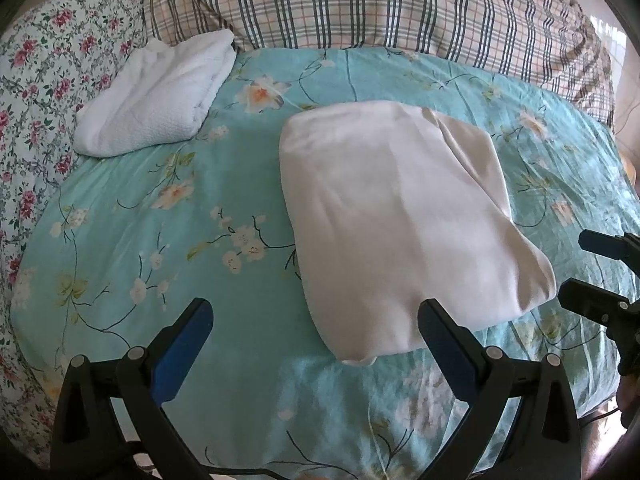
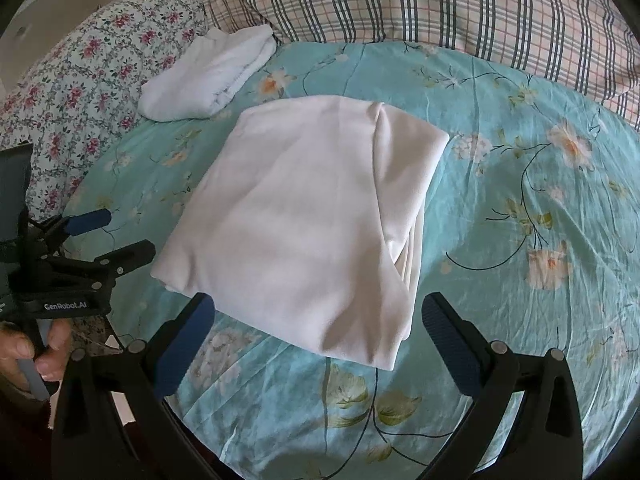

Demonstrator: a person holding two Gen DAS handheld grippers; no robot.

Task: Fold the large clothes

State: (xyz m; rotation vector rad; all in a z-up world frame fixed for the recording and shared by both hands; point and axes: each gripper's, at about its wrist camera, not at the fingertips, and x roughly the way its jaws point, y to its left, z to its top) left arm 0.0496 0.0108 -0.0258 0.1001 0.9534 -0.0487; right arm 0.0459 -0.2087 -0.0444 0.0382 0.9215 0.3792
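A pale pink-white garment (image 1: 404,220) lies folded into a thick rectangle on the teal floral bedspread (image 1: 168,208); it also shows in the right wrist view (image 2: 304,220). My left gripper (image 1: 316,312) is open and empty, its right finger just at the garment's near edge. It also shows in the right wrist view (image 2: 116,232) at the left, beside the garment. My right gripper (image 2: 318,312) is open and empty, hovering over the garment's near edge. It also shows in the left wrist view (image 1: 576,268) at the right edge.
A second folded white textured cloth (image 1: 160,96) lies at the back left, also in the right wrist view (image 2: 212,76). A plaid pillow (image 1: 400,4) lines the back and a floral pillow (image 1: 44,80) the left. A hand (image 2: 32,352) holds the left gripper's handle.
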